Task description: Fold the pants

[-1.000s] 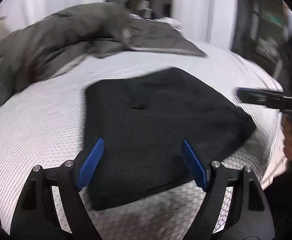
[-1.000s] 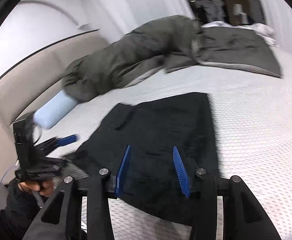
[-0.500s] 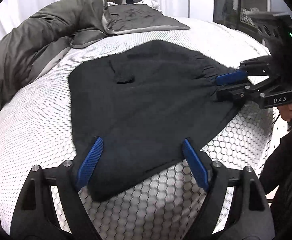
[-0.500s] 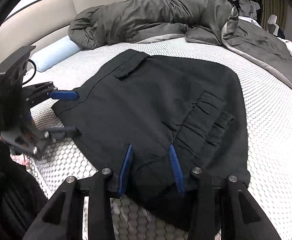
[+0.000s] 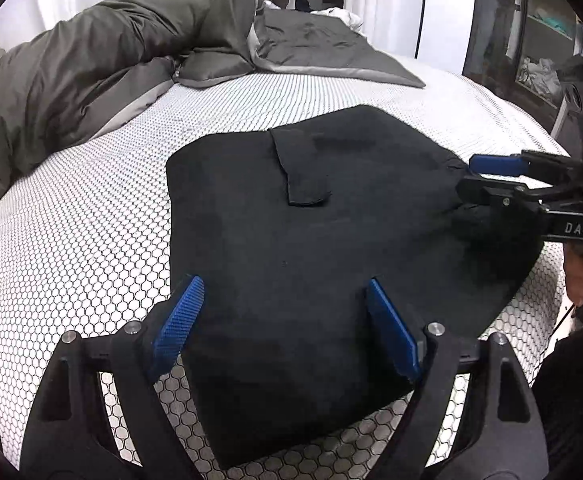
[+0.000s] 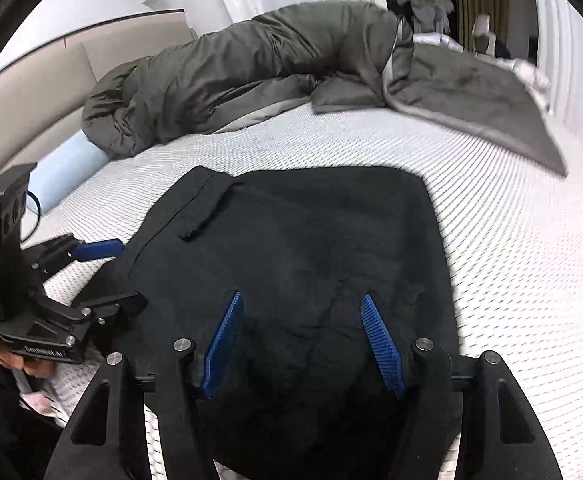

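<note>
The black pants (image 5: 311, 240) lie folded flat on the bed (image 5: 91, 220), just ahead of and under both sets of fingers. The left gripper (image 5: 287, 328) has its blue fingers (image 5: 177, 322) spread wide over the cloth, pinching nothing. The right gripper (image 6: 303, 344) has just been opening; its fingers (image 6: 383, 344) stand apart above the pants' near edge. A grey duvet (image 6: 251, 72) lies well beyond.

You have one pair of black pants (image 5: 331, 248), folded, on one bed (image 5: 91, 240). You hold two grippers, the left gripper (image 5: 283, 320) and the right gripper (image 6: 303, 336). One grey duvet (image 6: 251, 68) and one pale blue pillow (image 6: 67, 172) lie behind.
</note>
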`<action>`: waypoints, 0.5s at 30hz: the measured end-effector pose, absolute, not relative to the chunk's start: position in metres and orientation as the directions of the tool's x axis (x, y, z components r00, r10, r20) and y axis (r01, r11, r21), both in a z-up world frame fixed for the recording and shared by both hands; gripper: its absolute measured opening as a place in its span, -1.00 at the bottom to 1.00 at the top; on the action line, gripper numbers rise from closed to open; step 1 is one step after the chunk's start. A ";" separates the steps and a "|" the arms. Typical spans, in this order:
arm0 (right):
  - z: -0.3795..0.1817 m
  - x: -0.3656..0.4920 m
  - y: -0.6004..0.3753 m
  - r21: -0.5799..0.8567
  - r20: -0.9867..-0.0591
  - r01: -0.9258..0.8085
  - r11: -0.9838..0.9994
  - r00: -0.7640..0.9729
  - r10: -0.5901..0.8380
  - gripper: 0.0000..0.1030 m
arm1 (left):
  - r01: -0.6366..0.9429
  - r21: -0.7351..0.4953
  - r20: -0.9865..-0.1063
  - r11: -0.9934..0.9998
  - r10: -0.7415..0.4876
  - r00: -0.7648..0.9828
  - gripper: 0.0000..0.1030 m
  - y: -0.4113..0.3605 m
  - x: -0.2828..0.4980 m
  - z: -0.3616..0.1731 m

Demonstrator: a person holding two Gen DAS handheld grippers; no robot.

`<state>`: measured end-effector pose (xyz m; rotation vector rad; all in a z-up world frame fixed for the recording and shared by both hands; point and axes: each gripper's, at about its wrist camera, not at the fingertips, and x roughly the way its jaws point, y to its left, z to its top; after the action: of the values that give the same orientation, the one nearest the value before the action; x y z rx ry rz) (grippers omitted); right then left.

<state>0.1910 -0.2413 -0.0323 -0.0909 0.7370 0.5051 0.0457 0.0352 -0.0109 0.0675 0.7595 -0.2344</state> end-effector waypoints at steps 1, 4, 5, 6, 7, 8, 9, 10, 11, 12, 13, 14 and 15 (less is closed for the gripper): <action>-0.030 0.189 -0.243 0.069 -0.662 -0.470 0.880 0.639 0.393 0.22 | 0.241 -0.023 -0.684 0.970 -0.191 0.704 0.59 0.034 0.045 -0.011; -0.016 0.185 -0.246 -0.003 -0.658 -0.446 0.895 0.675 0.334 0.22 | 0.260 0.004 -0.670 0.965 -0.191 0.718 0.59 0.030 0.047 -0.005; -0.012 0.188 -0.244 -0.019 -0.656 -0.450 0.893 0.679 0.329 0.22 | 0.275 0.021 -0.662 0.961 -0.193 0.725 0.59 0.027 0.050 -0.002; -0.009 0.191 -0.241 -0.032 -0.660 -0.463 0.886 0.676 0.329 0.26 | 0.288 0.037 -0.655 0.957 -0.195 0.730 0.59 0.024 0.049 0.002; -0.007 0.196 -0.236 -0.044 -0.670 -0.477 0.878 0.666 0.328 0.27 | 0.301 0.051 -0.654 0.952 -0.196 0.731 0.59 0.021 0.053 0.005; -0.007 0.201 -0.230 -0.047 -0.676 -0.493 0.869 0.656 0.335 0.27 | 0.319 0.058 -0.665 0.946 -0.202 0.719 0.59 0.017 0.058 0.006; -0.009 0.207 -0.223 -0.037 -0.685 -0.517 0.855 0.636 0.355 0.27 | 0.337 0.056 -0.680 0.940 -0.211 0.702 0.59 0.015 0.064 0.005; -0.014 0.214 -0.215 -0.016 -0.702 -0.543 0.839 0.604 0.378 0.27 | 0.353 0.053 -0.693 0.934 -0.220 0.687 0.59 0.012 0.071 0.004; -0.021 0.220 -0.206 0.003 -0.719 -0.566 0.824 0.572 0.395 0.27 | 0.370 0.051 -0.710 0.928 -0.227 0.667 0.59 0.010 0.078 0.000; -0.026 0.220 -0.201 0.009 -0.733 -0.581 0.814 0.550 0.401 0.27 | 0.380 0.056 -0.728 0.923 -0.223 0.648 0.59 0.009 0.084 -0.006; -0.037 0.223 -0.192 0.011 -0.759 -0.612 0.791 0.510 0.405 0.27 | 0.395 0.058 -0.746 0.917 -0.223 0.628 0.59 0.008 0.088 -0.012; -0.046 0.224 -0.188 0.000 -0.780 -0.627 0.779 0.488 0.392 0.27 | 0.408 0.055 -0.755 0.912 -0.230 0.615 0.59 0.009 0.093 -0.017; -0.058 0.226 -0.185 -0.032 -0.803 -0.631 0.775 0.477 0.356 0.26 | 0.426 0.054 -0.758 0.903 -0.241 0.607 0.59 0.010 0.094 -0.020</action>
<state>0.2264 -0.1855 -0.0582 -0.3463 0.8852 0.6174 0.0935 0.0104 -0.0205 0.2389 0.8348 -0.3894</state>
